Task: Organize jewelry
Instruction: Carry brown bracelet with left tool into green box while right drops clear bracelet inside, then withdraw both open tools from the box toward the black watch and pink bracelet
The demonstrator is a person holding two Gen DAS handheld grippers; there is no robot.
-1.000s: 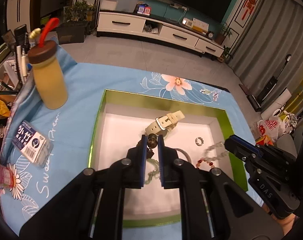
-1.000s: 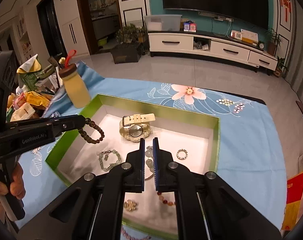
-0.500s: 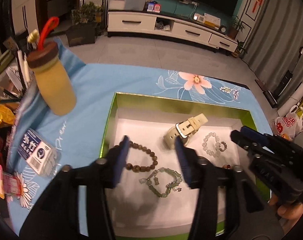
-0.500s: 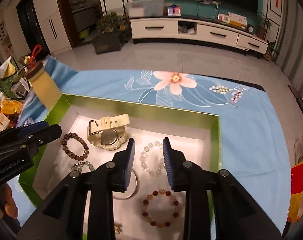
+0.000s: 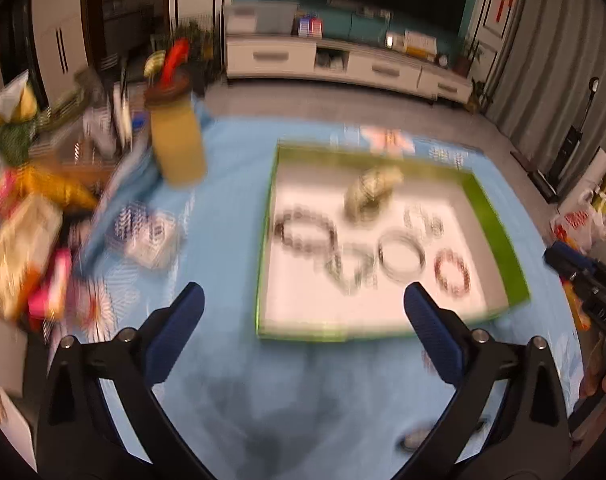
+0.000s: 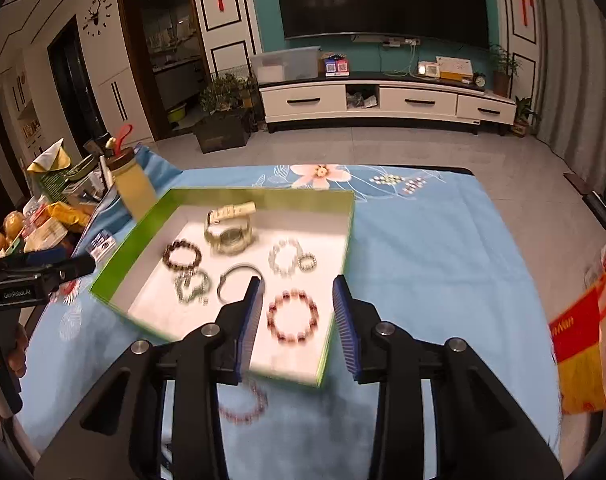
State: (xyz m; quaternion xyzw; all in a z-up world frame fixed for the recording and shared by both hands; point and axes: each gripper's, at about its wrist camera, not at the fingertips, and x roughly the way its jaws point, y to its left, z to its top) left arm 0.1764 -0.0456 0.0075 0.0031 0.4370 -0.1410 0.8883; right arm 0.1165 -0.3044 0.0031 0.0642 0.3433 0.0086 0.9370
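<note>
A green-rimmed box [image 6: 143, 232] with a white floor lies on the blue cloth. Inside it are a pale watch [image 6: 227, 232], a brown bead bracelet [image 6: 181, 255], a green chain bracelet [image 6: 191, 286], a silver bangle [image 6: 239, 267], a clear bead bracelet [image 6: 271, 258] and a red bead bracelet [image 6: 271, 316]. A pinkish bracelet [image 6: 259, 400] lies on the cloth before the box. My right gripper [image 6: 297, 286] hovers over the box's near corner, jaws opening and holding nothing. In the blurred left wrist view my left gripper [image 5: 303, 300] is short of the box [image 5: 495, 232], jaws opening very wide and holding nothing.
A yellow bottle [image 6: 133, 188] with a red straw stands left of the box. Packets and clutter [image 5: 23, 220] crowd the table's left edge. A red and yellow bag [image 6: 583, 340] hangs off the right side. A hand holds the left gripper's handle at the left edge.
Both grippers opened and drew back toward the near side of the box. The brown bead bracelet that the left one held now lies in the box.
</note>
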